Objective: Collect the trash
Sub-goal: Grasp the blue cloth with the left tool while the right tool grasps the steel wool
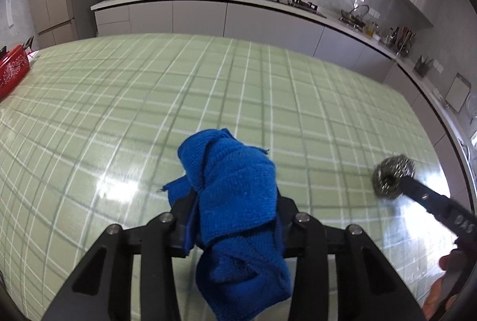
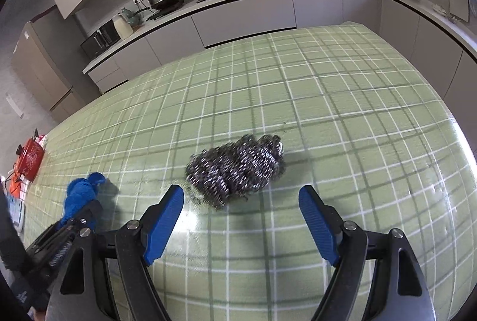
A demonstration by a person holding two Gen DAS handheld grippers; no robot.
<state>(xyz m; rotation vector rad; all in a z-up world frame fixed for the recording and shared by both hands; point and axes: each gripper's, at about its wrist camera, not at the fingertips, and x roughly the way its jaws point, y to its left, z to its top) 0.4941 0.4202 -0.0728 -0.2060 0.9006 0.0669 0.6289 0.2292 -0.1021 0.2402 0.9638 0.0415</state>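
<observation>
Two views differ: your left tool (image 1: 232, 219) pinches the blue cloth (image 1: 235, 201), while your right tool (image 2: 241, 207) stands spread before the steel wool scourer (image 2: 235, 169) on the bench (image 2: 342, 100).

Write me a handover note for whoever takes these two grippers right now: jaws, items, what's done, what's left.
Left gripper: jaws shut on the blue cloth, which is bunched between them.
Right gripper: jaws open, empty, pointing at the steel wool scrubber, which lies just ahead of the tips on the green checked tablecloth.
Done: cloth gripped.
Left: grip the scrubber, then carry both off; no bin is in view.
</observation>
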